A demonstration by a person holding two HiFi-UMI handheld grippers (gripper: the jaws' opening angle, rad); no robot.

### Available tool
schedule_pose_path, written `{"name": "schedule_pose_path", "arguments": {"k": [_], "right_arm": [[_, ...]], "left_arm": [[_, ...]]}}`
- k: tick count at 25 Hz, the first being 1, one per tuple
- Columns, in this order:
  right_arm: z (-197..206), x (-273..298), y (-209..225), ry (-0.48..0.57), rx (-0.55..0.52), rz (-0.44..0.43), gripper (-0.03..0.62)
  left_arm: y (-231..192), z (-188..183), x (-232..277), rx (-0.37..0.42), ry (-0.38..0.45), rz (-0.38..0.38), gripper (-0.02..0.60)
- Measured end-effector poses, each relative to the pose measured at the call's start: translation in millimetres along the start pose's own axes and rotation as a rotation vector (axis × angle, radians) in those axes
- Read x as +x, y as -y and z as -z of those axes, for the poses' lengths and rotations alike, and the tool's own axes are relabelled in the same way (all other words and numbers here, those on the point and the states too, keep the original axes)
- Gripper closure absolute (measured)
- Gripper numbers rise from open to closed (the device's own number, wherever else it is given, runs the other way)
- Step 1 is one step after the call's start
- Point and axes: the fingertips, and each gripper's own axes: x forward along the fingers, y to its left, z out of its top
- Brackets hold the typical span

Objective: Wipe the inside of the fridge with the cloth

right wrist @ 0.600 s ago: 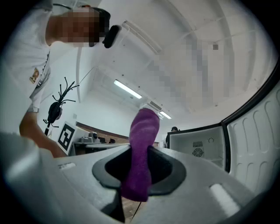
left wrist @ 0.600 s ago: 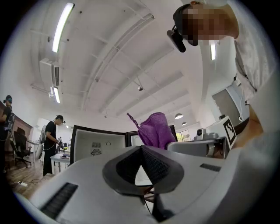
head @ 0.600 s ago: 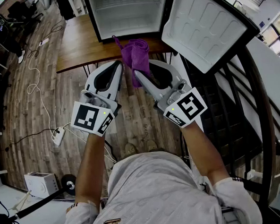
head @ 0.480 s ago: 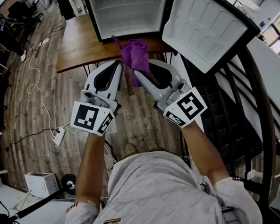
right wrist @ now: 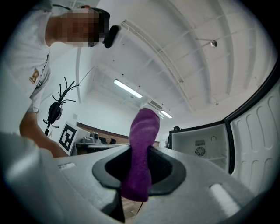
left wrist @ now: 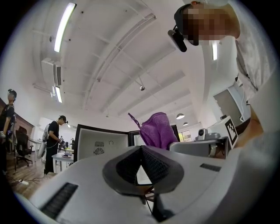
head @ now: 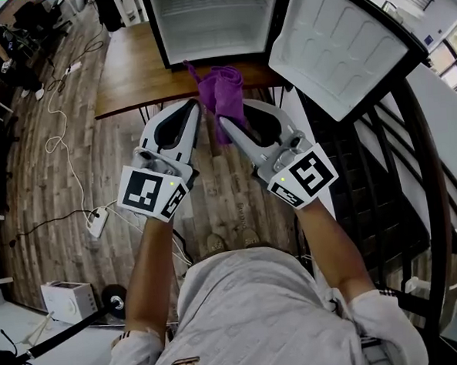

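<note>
Cloth point(head: 223, 89) pinched in right claw point(head: 223, 119), left claw point(head: 195, 105) closed, empty

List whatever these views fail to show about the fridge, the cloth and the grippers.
Head view: the fridge interior is cut off by the top edge above its lowest part. In both gripper views it is too small to judge dirt.
All views: the stretch of purple cloth clamped in the right gripper is hidden between its jaws.
Head view: the wooden table is partly covered by that fridge.
</note>
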Motion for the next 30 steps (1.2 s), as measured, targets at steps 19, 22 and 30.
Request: {"name": "schedule_pose_path", "arguments": {"k": [19, 22, 30], "right_arm": [[28, 67, 12, -0.011, -0.017, 0.059, 0.488], [29, 77, 12, -0.016, -0.024, 0.062, 0.488], [36, 107, 32, -0.013, -0.045, 0.05, 0.488]], "left_arm": [[-79, 22, 5, -0.003, 0.006, 0.028, 0.581], [-89, 22, 4, -0.008, 0.011, 0.028, 0.581], [-121, 27, 22, 0.001, 0.018, 0.019, 0.581]]}}
